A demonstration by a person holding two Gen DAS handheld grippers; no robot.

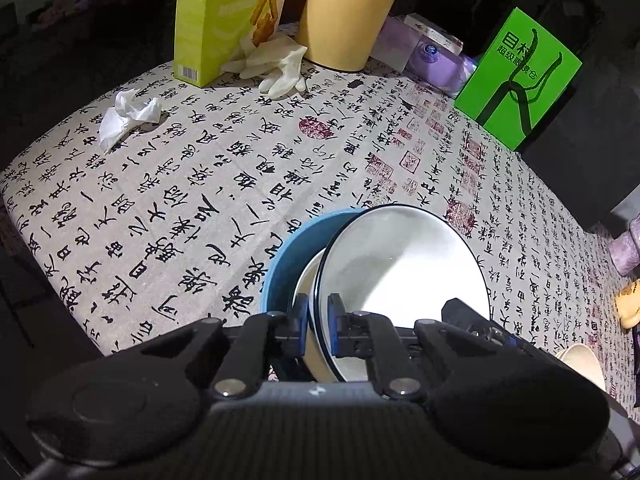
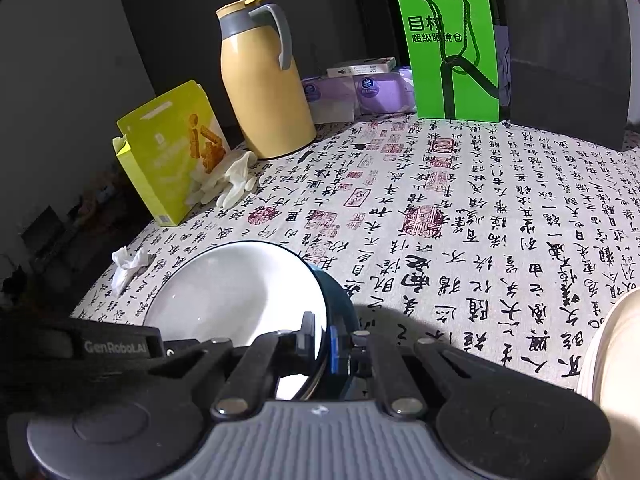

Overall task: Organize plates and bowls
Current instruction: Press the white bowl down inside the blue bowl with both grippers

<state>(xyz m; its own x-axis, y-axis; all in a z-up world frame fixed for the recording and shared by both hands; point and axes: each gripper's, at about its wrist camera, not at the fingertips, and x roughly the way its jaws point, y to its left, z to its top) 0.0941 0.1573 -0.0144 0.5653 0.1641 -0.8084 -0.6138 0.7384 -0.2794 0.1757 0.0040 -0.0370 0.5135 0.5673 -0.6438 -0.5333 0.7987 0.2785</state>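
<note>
Left gripper: low centre of the left wrist view, pointing steeply down at the table; its blue-padded fingers are pressed together on the near rim of the white bowl.
Right gripper: low centre of the right wrist view, angled down less steeply; its fingers are pinched onto the rim of the same stack, one pad inside the white bowl, the other against the blue bowl.
Each other's gripper: the right one's black finger shows at the white bowl's lower right edge in the left view; a black body with white lettering fills the lower left of the right view.
White bowl: dark-rimmed, tilted, nested in the stack just beyond both grippers.
Blue bowl: outermost of the stack, its wall showing left of the white bowl in the left view; a cream rim sits between the two.
Tablecloth: pale cloth printed with black characters and red seals, under everything.
Crumpled tissue: left of centre, well apart from the bowls.
Yellow box: upper left, standing, with a pale glove at its foot.
Yellow jug: upright with a grey handle, just beside the box.
Purple packs: far edge, between the jug and the green bag.
Cream bowl: right edge of the right view, partly cut off.
</note>
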